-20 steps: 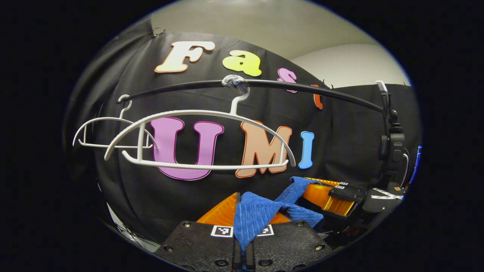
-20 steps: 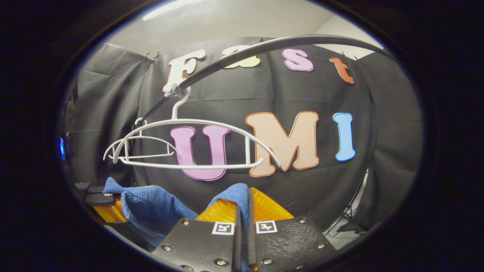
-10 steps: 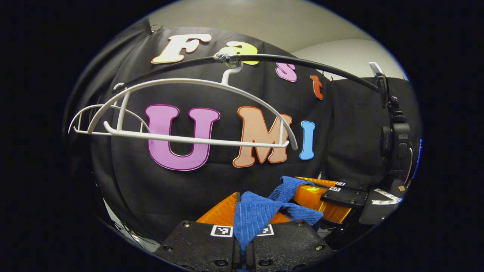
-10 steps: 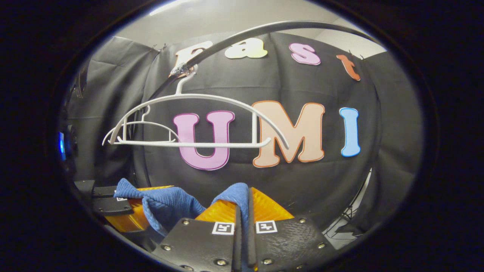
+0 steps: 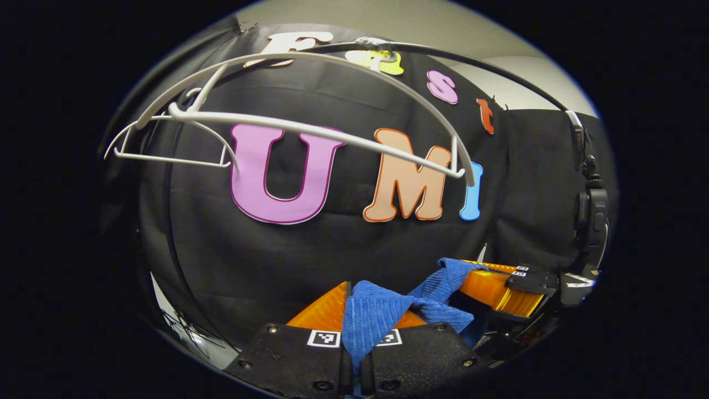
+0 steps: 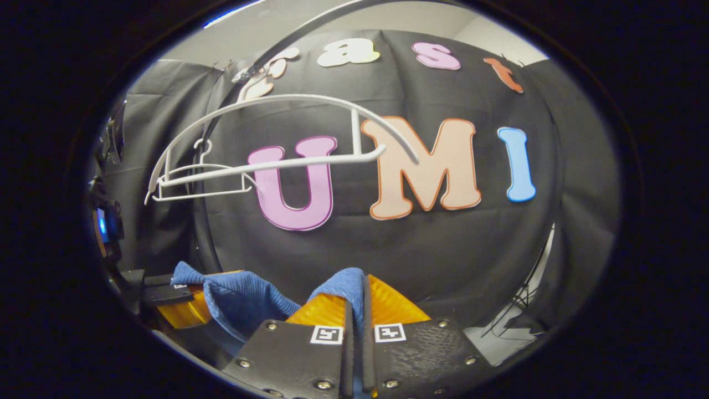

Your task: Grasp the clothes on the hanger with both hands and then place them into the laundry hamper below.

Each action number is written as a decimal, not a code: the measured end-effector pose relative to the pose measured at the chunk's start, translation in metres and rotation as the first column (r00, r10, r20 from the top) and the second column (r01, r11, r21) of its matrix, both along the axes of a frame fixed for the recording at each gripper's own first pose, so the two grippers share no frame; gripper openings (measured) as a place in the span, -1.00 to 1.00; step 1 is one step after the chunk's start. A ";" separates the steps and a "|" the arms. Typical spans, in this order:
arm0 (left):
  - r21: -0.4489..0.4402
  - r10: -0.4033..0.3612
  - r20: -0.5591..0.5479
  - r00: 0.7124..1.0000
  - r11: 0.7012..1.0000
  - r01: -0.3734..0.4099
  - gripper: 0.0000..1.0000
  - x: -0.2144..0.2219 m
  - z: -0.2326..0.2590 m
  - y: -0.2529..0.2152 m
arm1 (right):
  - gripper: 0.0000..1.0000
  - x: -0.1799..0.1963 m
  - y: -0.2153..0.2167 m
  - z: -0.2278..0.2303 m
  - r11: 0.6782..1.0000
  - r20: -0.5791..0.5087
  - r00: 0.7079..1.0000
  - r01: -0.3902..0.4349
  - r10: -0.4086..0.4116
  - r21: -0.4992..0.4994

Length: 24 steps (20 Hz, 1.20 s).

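Since the earlier frames the white hangers [image 5: 310,119] and the black rail [image 5: 482,69] are seen higher and nearer the top of both views, which suggests that both claws have been lowered, with the cloth carried down and away from the rail. The larger hanger [image 6: 288,160] is left bare and hangs tilted; a smaller one [image 6: 205,185] is seen behind it, also bare.

The blue cloth [image 5: 382,318] is held between the two claws, below the hangers and clear of them. In the left gripper view the left claw [image 5: 354,360] is closed on one end of it, fabric being pinched between the orange fingers [image 5: 324,310] and spilling forward over them. In the right gripper view the right claw [image 6: 354,354] is clamped on the other end, a fold of the cloth [image 6: 343,285] rising between its fingers [image 6: 388,305]. The span between sags loosely toward the other claw [image 6: 177,302].

The cloth is judged to be soft, light and limp, with a ribbed weave that should grip well rather than slip. It is best held as it is, at two separated edges, so that it stays spread. The hamper is not in view, so its position is assumed to lie lower.
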<state>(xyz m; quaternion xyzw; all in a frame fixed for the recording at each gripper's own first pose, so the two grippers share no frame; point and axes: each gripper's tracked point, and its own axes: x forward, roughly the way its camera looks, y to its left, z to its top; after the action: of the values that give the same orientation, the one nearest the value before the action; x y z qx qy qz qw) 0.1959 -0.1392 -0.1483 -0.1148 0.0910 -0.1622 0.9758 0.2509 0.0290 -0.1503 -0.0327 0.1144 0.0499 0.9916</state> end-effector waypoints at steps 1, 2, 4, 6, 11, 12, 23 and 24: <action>0.002 0.001 -0.010 1.000 1.000 -0.001 -0.91 0.002 -0.008 0.002 | -0.87 0.000 -0.001 -0.008 1.000 -0.008 1.000 0.000 0.000 -0.004; 0.002 0.004 -0.026 1.000 1.000 -0.004 -0.91 0.002 -0.016 0.003 | -0.87 0.000 -0.003 -0.015 1.000 -0.017 1.000 0.000 0.000 -0.013; 0.010 0.007 -0.057 0.998 1.000 -0.006 -0.91 0.005 -0.033 0.004 | -0.87 0.002 -0.002 -0.032 1.000 -0.037 0.999 -0.010 0.010 -0.020; 0.033 0.016 -0.073 0.997 0.999 -0.014 -0.84 0.005 -0.049 0.007 | -0.77 0.003 -0.007 -0.046 0.999 -0.057 0.998 -0.013 0.011 -0.031; 0.067 0.029 -0.112 0.993 0.998 -0.021 -0.84 -0.001 -0.091 0.011 | -0.72 -0.001 -0.012 -0.085 0.999 -0.080 0.997 -0.003 -0.001 -0.049; 0.078 0.035 -0.124 0.992 0.997 -0.025 -0.82 -0.001 -0.100 0.012 | -0.72 -0.002 -0.014 -0.095 0.999 -0.094 0.996 0.002 -0.007 -0.050; 0.132 0.067 -0.399 0.915 0.991 -0.015 -0.44 -0.054 -0.232 0.026 | 0.63 -0.051 -0.033 -0.200 0.977 -0.219 0.974 0.005 -0.053 -0.214; 0.126 0.066 -0.447 0.892 0.992 -0.010 -0.36 -0.064 -0.247 0.029 | 1.00 -0.059 -0.035 -0.213 0.975 -0.249 0.967 0.003 -0.059 -0.220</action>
<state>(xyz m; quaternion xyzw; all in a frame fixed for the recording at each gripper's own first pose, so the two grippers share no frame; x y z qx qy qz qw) 0.1316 -0.1105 -0.3956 -0.0920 0.3217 -0.1063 0.9364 0.1922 -0.0056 -0.3629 -0.1329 0.2455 0.0254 0.9599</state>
